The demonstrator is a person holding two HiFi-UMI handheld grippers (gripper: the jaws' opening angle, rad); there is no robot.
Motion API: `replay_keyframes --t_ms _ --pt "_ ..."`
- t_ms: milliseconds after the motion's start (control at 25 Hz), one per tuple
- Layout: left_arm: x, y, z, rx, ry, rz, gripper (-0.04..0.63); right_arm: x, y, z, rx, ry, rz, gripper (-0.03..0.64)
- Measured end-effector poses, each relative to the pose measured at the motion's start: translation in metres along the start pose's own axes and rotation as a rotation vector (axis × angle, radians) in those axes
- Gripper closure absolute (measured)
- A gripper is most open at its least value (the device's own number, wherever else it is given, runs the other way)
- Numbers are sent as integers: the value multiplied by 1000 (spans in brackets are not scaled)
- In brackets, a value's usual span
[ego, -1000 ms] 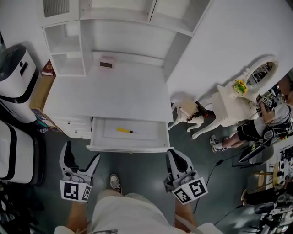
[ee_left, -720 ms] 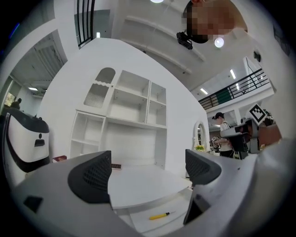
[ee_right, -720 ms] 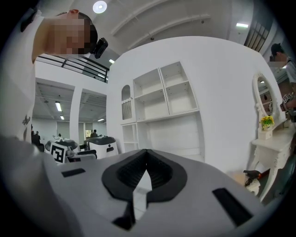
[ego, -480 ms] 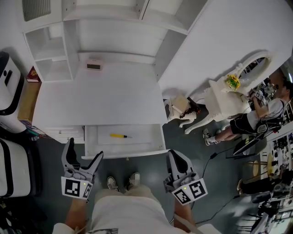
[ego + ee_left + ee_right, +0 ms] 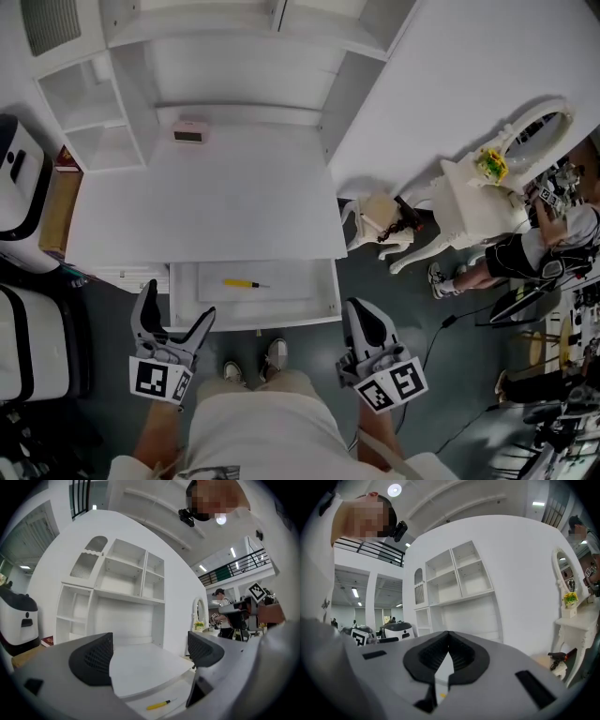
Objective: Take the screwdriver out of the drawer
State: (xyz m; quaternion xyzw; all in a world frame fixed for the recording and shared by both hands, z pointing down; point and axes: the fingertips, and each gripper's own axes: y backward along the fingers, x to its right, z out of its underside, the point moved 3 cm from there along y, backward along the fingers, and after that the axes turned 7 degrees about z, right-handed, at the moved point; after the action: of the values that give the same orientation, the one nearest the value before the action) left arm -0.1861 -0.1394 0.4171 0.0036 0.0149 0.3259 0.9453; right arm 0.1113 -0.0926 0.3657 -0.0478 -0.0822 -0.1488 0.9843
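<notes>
nearest the person, two grippers hang on the near side of the drawer point(image 5: 253, 322), neither touching it. the left gripper point(image 5: 178, 305), off the drawer's left front corner, is released, its jaws spread wide with nothing between them. the right gripper point(image 5: 357, 307), off the drawer's right front corner, is clenched on nothing, pads pressed together.

one drawer is pulled out, and one yellow-handled screwdriver point(image 5: 242, 282) lies flat on its floor, left of the drawer's middle, tip pointing right, apart from every wall. the left gripper view shows it low between that gripper's jaws but well ahead of them point(image 5: 159, 705).

as i judge it, the step in hand is the reach: the drawer is already open and the tool untouched. the next move calls for the spread left gripper to go forward over the drawer's front edge, drop and straddle the handle across its width.

beyond the drawer, one white desk top point(image 5: 206, 197) carries one small dark-faced box point(image 5: 188, 134) at its far edge.
</notes>
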Motion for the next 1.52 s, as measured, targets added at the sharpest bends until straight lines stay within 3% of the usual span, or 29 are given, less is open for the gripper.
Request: replay_keyframes --t_ms 280,520,840,1000,1280,1520 --pt "15 -55 59 -179 -1 231 115 31 -37 0 -16 -5 -51 606" --pt "24 -84 124 -329 28 351 115 55 -52 12 -52 -31 -65 606" --pt "30 -109 210 -597 -76 484 129 73 -51 32 -102 -47 -46 606" --pt "28 -122 250 -727 -102 542 233 79 -45 43 -127 -53 -30 606" --pt "32 -139 321 -960 -227 672 294 80 -37 54 -159 -45 -4 606" --pt "39 -149 363 -1083 -334 762 351 85 -29 59 -185 -29 23 606"
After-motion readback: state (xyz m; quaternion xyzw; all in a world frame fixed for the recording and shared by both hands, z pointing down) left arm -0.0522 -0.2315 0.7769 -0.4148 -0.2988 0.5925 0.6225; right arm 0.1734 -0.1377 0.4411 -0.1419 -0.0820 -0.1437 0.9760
